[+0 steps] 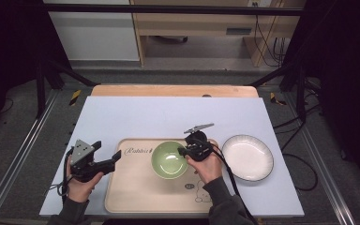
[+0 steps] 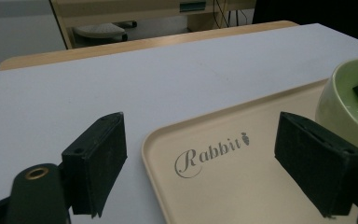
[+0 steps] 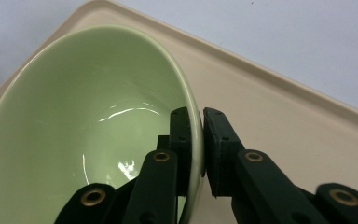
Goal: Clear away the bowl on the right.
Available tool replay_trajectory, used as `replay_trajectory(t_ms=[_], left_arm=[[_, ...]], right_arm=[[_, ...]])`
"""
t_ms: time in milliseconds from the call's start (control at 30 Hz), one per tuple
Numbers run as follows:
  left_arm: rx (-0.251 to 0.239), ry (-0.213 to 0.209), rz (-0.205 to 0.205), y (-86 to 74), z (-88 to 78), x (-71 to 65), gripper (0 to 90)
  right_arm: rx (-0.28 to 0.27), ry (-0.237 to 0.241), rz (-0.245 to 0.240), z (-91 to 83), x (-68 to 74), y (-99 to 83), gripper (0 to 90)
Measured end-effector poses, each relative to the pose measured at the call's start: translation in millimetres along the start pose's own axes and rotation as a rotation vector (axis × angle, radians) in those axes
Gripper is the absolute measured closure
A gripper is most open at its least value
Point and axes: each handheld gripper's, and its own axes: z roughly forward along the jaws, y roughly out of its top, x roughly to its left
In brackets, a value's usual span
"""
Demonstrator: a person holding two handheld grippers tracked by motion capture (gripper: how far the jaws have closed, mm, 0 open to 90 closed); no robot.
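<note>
One tray (image 1: 136, 187) lies on the counter (image 1: 136, 117) at 6 o'clock, printed "Rabbit". One green bowl (image 1: 168, 160) sits on the tray's far half. One white plate (image 1: 247, 157) rests on the counter just beside the tray, at 3 o'clock from the bowl.

The right hand-held gripper (image 1: 183, 152) pinches the bowl's rim at its 3 o'clock edge, one jaw inside the bowl and one outside. The left hand-held gripper (image 1: 117, 158) has its jaws spread wide, holding nothing, at the tray's 9 o'clock edge, pointing toward the bowl.
</note>
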Motion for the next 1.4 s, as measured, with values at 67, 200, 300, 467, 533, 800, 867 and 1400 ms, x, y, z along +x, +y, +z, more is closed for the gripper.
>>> replay_trajectory(t_ms=[67,200,300,467,533,800,867,1400], left_arm=[[0.000,0.000,0.000,0.0,0.0,-0.1,16.4],[0.000,0.000,0.000,0.0,-0.1,0.1,16.4],[0.001,0.001,0.000,-0.1,-0.1,0.4,16.4],[0.000,0.001,0.000,0.1,-0.5,0.6,16.4],[0.000,0.001,0.000,0.1,-0.5,0.6,16.4],[0.000,0.001,-0.002,-0.1,-0.3,0.7,16.4],[0.000,0.001,-0.002,-0.1,-0.3,0.8,16.4],[0.005,0.002,-0.002,-0.7,0.5,1.4,16.4]], right_arm=[[0.004,-0.002,-0.001,1.6,0.1,-0.3,82.6],[0.016,-0.002,-0.008,8.9,1.1,-1.4,82.6],[0.023,0.002,0.000,11.8,2.4,-2.0,82.6],[0.031,-0.001,0.000,15.5,3.4,-2.7,82.6],[0.037,0.003,-0.003,17.8,3.5,-3.1,82.5],[0.056,0.016,0.014,24.5,3.9,-4.1,82.5],[0.059,0.015,0.012,24.9,3.4,-4.0,82.5],[0.071,0.041,0.038,30.9,-7.9,-7.6,83.1]])
